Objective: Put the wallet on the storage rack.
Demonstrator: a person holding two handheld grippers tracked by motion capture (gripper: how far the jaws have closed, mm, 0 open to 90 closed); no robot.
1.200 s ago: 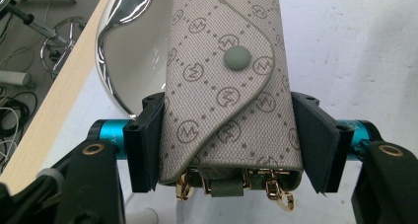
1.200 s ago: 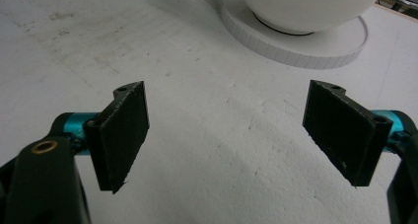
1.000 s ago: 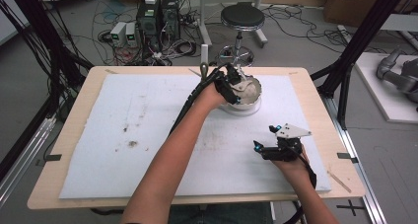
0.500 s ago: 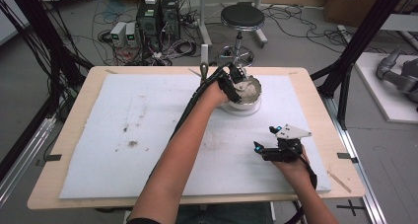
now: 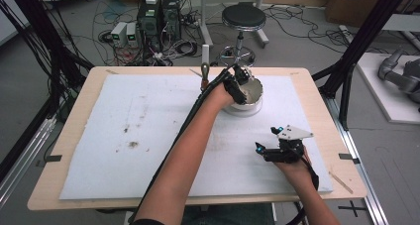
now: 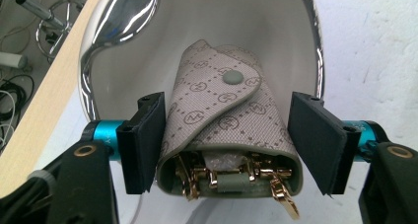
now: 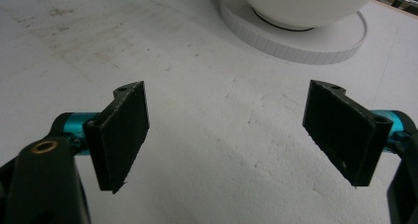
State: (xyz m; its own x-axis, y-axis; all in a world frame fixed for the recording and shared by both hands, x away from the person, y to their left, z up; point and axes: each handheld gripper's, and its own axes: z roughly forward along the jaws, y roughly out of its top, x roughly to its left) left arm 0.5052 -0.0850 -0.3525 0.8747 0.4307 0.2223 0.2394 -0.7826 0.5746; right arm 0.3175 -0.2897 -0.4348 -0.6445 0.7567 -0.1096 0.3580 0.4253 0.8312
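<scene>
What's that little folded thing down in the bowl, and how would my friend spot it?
On the far side of the white mat stands a white bowl with a shiny rim. Inside it, between the left gripper's open jaws, lies a small key pouch. It is grey-beige with a printed pattern, a round snap on its flap and gold clips poking out.

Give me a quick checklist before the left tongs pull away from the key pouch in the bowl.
1. Key pouch inside the bowl: ok.
2. Left tongs letting go: jaws have just been opening, right pad clear, left pad at the pouch's edge; contact cannot tell.
3. Pouch snap flap closed: ok.
4. Gold key hooks clear of the pads: ok, though they hang out of the pouch's open end.
5. Right tongs open, nothing between them, above the white mat: ok.
6. Bowl seated on its round base: ok.
</scene>
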